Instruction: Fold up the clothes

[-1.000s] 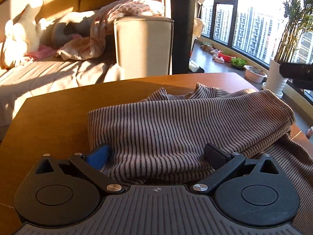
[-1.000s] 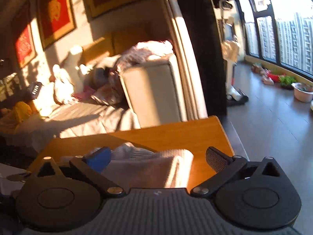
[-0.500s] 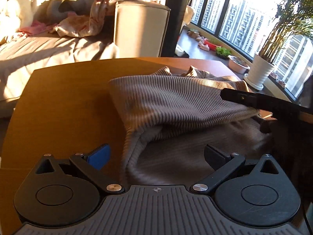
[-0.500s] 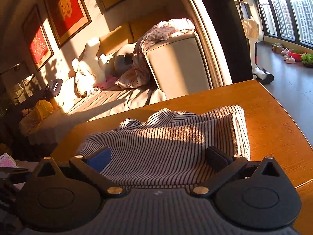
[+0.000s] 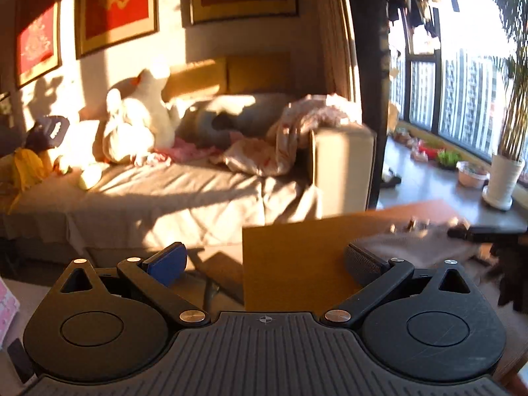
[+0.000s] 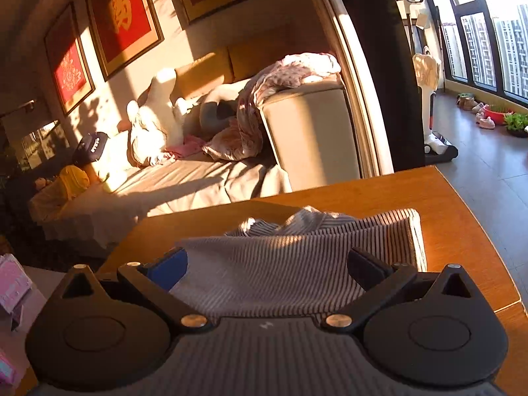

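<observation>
Both wrist views face the sofa.

Behind the wooden desk stands a beige sofa strewn with a white plush toy and a pinkish blanket, red framed pictures hang above it, and a white-potted plant stands by the window.
</observation>
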